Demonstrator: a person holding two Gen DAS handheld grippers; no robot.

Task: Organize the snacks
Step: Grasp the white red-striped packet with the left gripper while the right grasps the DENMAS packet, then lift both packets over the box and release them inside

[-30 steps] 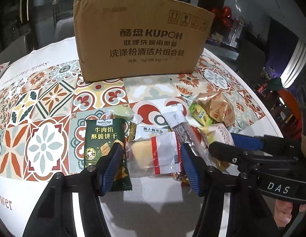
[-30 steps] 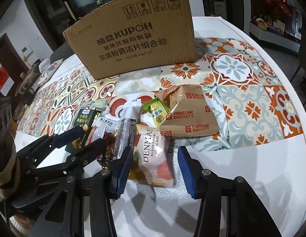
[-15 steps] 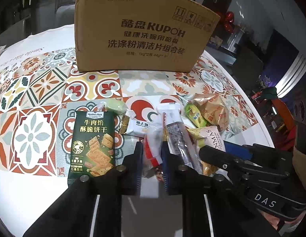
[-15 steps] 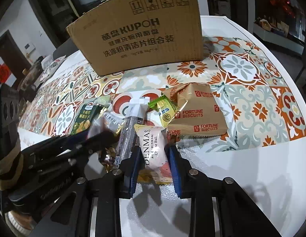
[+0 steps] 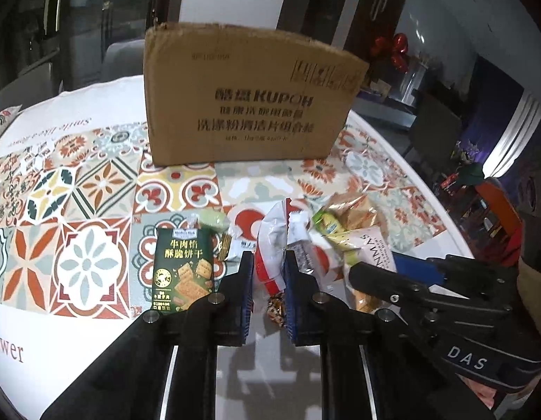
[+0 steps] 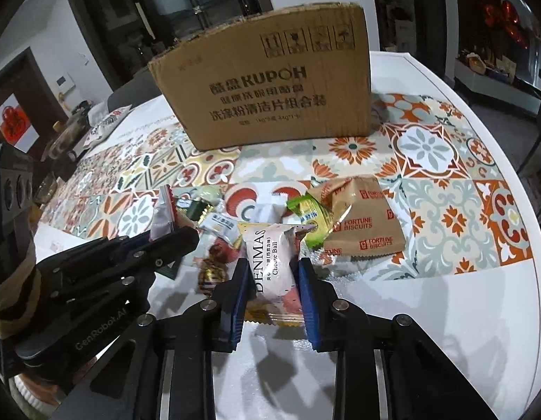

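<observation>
Both grippers were clenched on packets: the left gripper [image 5: 267,273] on a clear wrapper [image 5: 270,245], the right gripper [image 6: 273,280] on a pink packet [image 6: 275,262]; the box [image 6: 270,91] stood straight ahead, farther off.

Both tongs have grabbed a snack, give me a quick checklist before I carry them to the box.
1. Left tongs shut on the red-and-clear packet: ok.
2. Right tongs shut on the DENMAS Cheese Ball pack: ok.
3. Held packs free of neighbouring snacks: cannot tell.
4. The two tools apart from each other: cannot tell, they sit very close.
5. KUPOH cardboard box upright behind the pile: ok.
6. Box top open: cannot tell.
</observation>
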